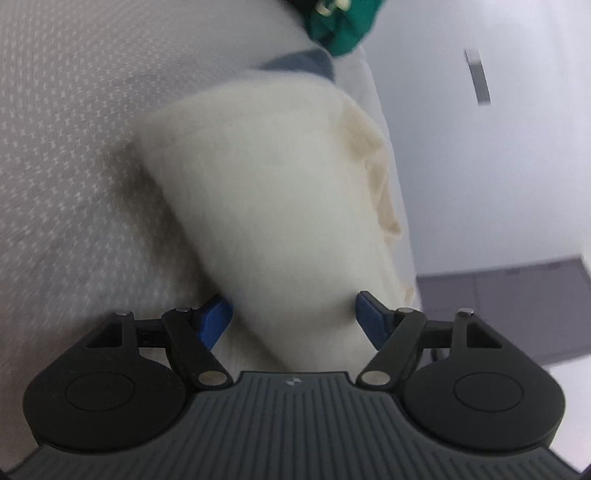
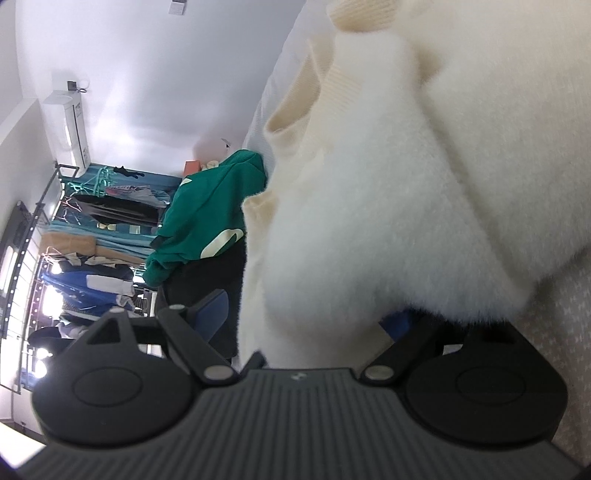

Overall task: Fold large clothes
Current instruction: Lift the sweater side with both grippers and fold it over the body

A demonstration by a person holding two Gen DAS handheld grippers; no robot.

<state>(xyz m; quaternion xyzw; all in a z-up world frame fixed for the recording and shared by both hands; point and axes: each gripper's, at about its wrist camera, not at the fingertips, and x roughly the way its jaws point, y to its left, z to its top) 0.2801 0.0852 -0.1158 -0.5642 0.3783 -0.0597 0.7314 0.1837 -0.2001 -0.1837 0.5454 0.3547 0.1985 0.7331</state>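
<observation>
A fluffy cream-white sweater [image 1: 258, 192] lies folded on the patterned grey bed cover [image 1: 66, 147]. Its ribbed cuffs or hem [image 1: 376, 166] show on the right side. My left gripper [image 1: 293, 317] has its blue fingers [image 1: 214, 317] spread wide around the near end of the sweater, which fills the gap between them. In the right wrist view the same sweater [image 2: 369, 184] fills most of the frame. My right gripper [image 2: 306, 317] also stands wide, with the fluffy fabric between its blue fingers [image 2: 214, 310]; the right finger is mostly hidden under the fabric.
A green hoodie [image 2: 207, 221] lies further along the bed, also seen in the left wrist view [image 1: 340, 26]. A dark garment [image 2: 207, 288] lies below it. A clothes rack with hanging garments [image 2: 92, 229] and a wall air conditioner [image 2: 70, 125] stand beyond. The bed edge [image 1: 391, 155] drops to the floor.
</observation>
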